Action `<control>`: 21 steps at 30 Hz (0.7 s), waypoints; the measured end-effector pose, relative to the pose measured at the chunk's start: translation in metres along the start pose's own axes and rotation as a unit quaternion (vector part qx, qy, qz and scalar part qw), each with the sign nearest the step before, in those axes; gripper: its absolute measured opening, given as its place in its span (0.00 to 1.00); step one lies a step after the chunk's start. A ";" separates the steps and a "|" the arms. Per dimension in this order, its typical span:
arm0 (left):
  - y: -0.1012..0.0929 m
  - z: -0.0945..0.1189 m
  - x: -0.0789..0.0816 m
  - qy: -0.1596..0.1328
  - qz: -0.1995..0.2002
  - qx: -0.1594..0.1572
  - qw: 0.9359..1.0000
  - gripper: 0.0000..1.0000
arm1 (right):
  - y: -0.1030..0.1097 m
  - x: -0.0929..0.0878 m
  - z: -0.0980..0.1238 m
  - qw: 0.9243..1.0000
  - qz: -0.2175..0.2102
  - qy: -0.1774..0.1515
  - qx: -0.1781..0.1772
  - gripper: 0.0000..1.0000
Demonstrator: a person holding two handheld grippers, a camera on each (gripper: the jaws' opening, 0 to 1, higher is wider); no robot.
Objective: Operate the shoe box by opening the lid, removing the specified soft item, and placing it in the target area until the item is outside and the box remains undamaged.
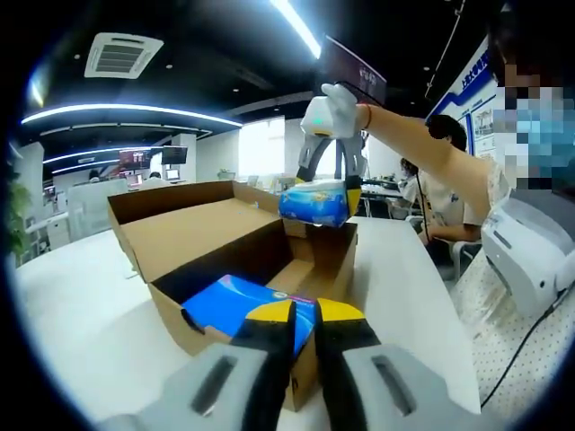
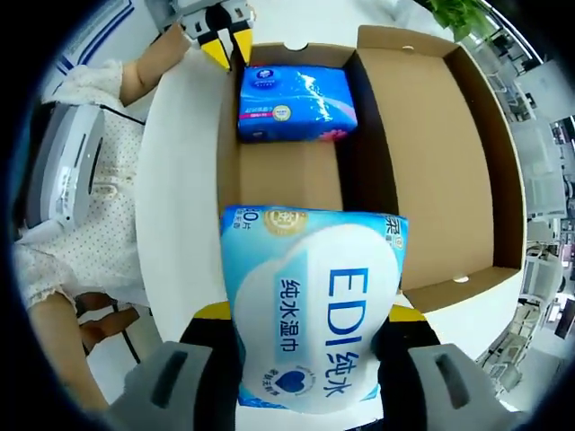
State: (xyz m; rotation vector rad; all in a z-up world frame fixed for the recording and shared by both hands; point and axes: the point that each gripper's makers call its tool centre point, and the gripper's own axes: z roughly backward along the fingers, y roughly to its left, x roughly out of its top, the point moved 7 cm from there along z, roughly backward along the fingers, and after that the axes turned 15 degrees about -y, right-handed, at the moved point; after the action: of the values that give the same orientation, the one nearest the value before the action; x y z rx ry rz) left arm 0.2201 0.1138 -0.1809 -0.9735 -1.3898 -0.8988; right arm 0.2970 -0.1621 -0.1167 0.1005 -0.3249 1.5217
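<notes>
Right gripper clamped on a light-blue wet-wipe pack, lifted above the open shoe box; seen from the left gripper view at 12 o'clock, raised over the box's far end. Left gripper, jaws together on nothing, at the box's near wall, at 11 o'clock in the right gripper view. Blue pack lying inside. Risk: soft pack slipping and dropping back in, or snagging the lid while swinging toward the white table.

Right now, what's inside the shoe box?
One blue soft pack lies on the floor of the open shoe box. The wet-wipe pack held above by the right gripper hides the floor's near end.
</notes>
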 end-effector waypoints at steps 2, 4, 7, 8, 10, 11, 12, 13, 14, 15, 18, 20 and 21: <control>-0.001 0.000 0.000 -0.001 0.001 -0.001 1.000 0.08 | 0.000 -0.005 0.002 1.000 -0.005 0.002 -0.001 0.60; -0.001 -0.001 -0.001 -0.001 0.002 -0.001 1.000 0.08 | 0.000 -0.011 0.005 1.000 -0.009 0.001 -0.005 0.60; -0.001 -0.001 -0.001 -0.001 0.001 -0.002 1.000 0.08 | 0.001 -0.019 0.010 1.000 -0.015 0.002 -0.009 0.60; -0.001 -0.001 -0.001 -0.001 0.001 -0.002 1.000 0.08 | 0.001 -0.022 0.012 1.000 -0.017 0.002 -0.011 0.60; -0.002 -0.001 -0.001 -0.001 0.001 -0.002 1.000 0.08 | 0.002 -0.026 0.013 1.000 -0.022 0.003 -0.013 0.60; -0.002 -0.001 -0.001 -0.001 0.001 -0.002 1.000 0.08 | 0.003 -0.029 0.013 1.000 -0.023 0.004 -0.015 0.60; -0.001 0.000 -0.001 -0.001 0.001 -0.002 1.000 0.08 | 0.003 -0.031 0.013 1.000 -0.024 0.005 -0.015 0.60; -0.001 0.001 0.000 -0.002 -0.002 -0.003 1.000 0.08 | 0.004 -0.035 0.013 0.999 -0.027 0.008 -0.015 0.60; 0.000 0.001 0.000 -0.002 -0.002 -0.004 1.000 0.08 | 0.005 -0.039 0.013 0.999 -0.031 0.010 -0.014 0.60; 0.001 0.001 0.000 -0.002 -0.002 -0.004 1.000 0.08 | 0.006 -0.042 0.013 0.999 -0.033 0.010 -0.014 0.60; 0.001 0.001 0.000 -0.003 -0.003 -0.005 1.000 0.08 | 0.007 -0.051 0.016 0.999 -0.042 0.008 -0.015 0.60; 0.001 0.001 0.000 -0.004 -0.003 -0.006 1.000 0.08 | 0.007 -0.056 0.017 0.999 -0.047 0.008 -0.016 0.60; 0.001 0.001 0.000 -0.004 -0.003 -0.007 1.000 0.08 | 0.007 -0.058 0.017 0.999 -0.048 0.009 -0.018 0.60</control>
State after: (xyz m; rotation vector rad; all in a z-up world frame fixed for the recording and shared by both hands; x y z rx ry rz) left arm 0.2205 0.1155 -0.1814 -0.9851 -1.3963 -0.9106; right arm 0.2863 -0.2222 -0.1168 0.0735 -0.3289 1.4212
